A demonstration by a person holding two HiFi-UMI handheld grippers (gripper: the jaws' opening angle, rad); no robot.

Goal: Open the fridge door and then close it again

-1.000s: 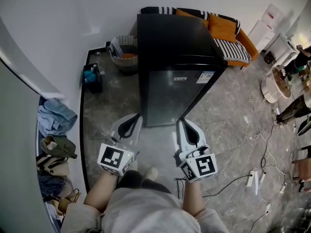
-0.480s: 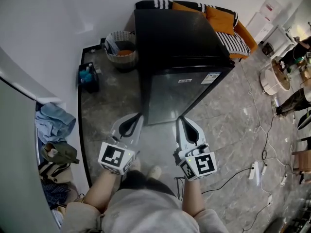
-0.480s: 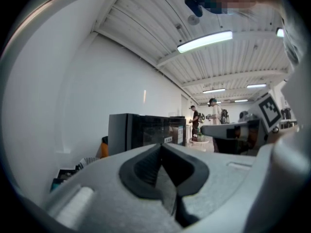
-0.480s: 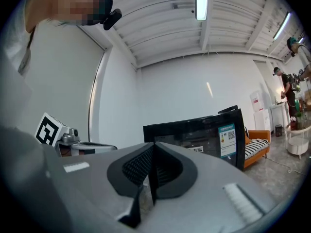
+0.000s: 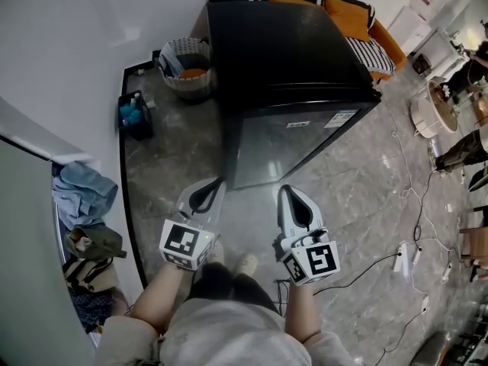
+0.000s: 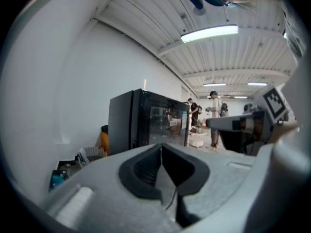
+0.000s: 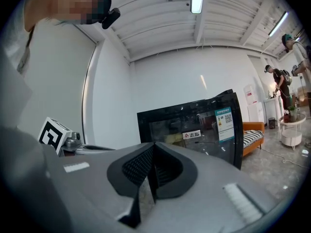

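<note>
A black fridge stands on the grey marble floor with its glossy door shut and facing me. The door carries small stickers near its top. My left gripper is shut and empty, a short way in front of the door's left edge. My right gripper is also shut and empty, in front of the door's lower middle. Neither touches the fridge. In the left gripper view the fridge is beyond the shut left gripper. In the right gripper view the fridge faces the shut right gripper.
A wicker basket and a crate of blue bottles stand left of the fridge by the white wall. An orange-cushioned sofa is behind it. Cables and a power strip lie at the right. Clothes are piled at the left. People stand far off.
The fridge has grown larger and slid slightly down-right in the head view as I closed in. Both grippers stay shut, side by side, now nearer the door.
</note>
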